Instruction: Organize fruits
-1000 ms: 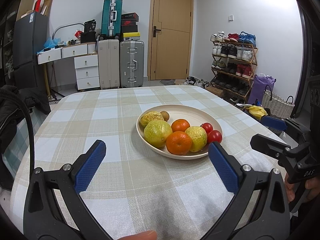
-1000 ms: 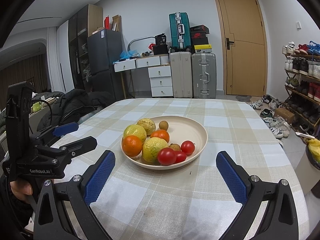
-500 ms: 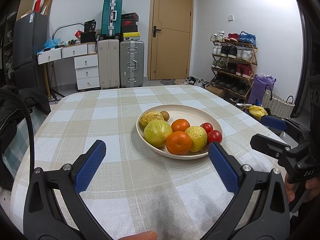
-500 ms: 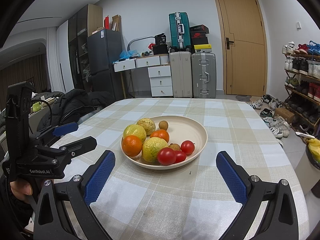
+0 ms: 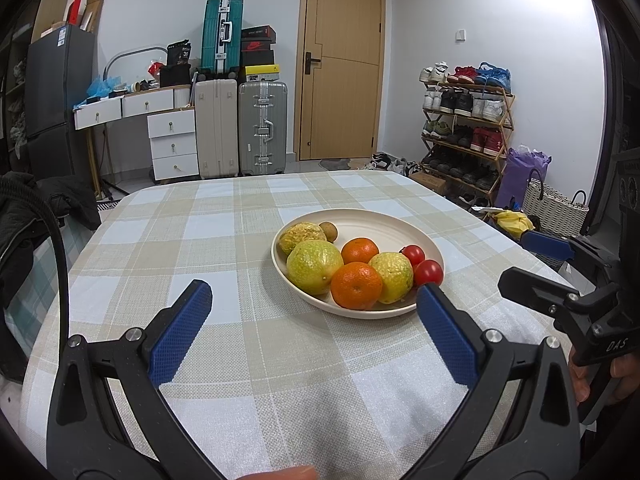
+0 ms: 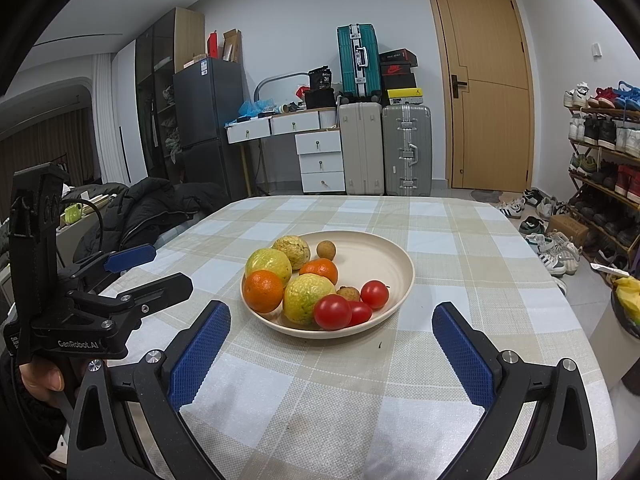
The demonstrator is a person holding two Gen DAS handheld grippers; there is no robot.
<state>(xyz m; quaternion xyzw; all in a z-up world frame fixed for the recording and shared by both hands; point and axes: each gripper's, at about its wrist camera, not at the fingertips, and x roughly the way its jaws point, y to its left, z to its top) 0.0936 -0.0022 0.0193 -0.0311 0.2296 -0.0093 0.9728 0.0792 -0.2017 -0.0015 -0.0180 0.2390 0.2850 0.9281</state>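
Both the left tongs (image 5: 314,300) and right tongs (image 6: 330,320) gape apart, empty, above the checked worktop (image 6: 460,248). Just ahead of them sits the plate (image 6: 400,264) of fruit, with nothing between.

You were in a home: suitcases (image 5: 242,128) stood upper centre by a door (image 5: 340,64), a shoe rack (image 5: 464,128) at right.

One plate (image 6: 404,272) holds the fruit: three yellow-green citrus fruits (image 6: 308,297), two oranges (image 6: 263,291), three red tomatoes (image 6: 332,312) and two small brown round fruits (image 6: 326,249). Two hand-held grippers are in view, a left (image 5: 314,304) and a right (image 6: 331,322).
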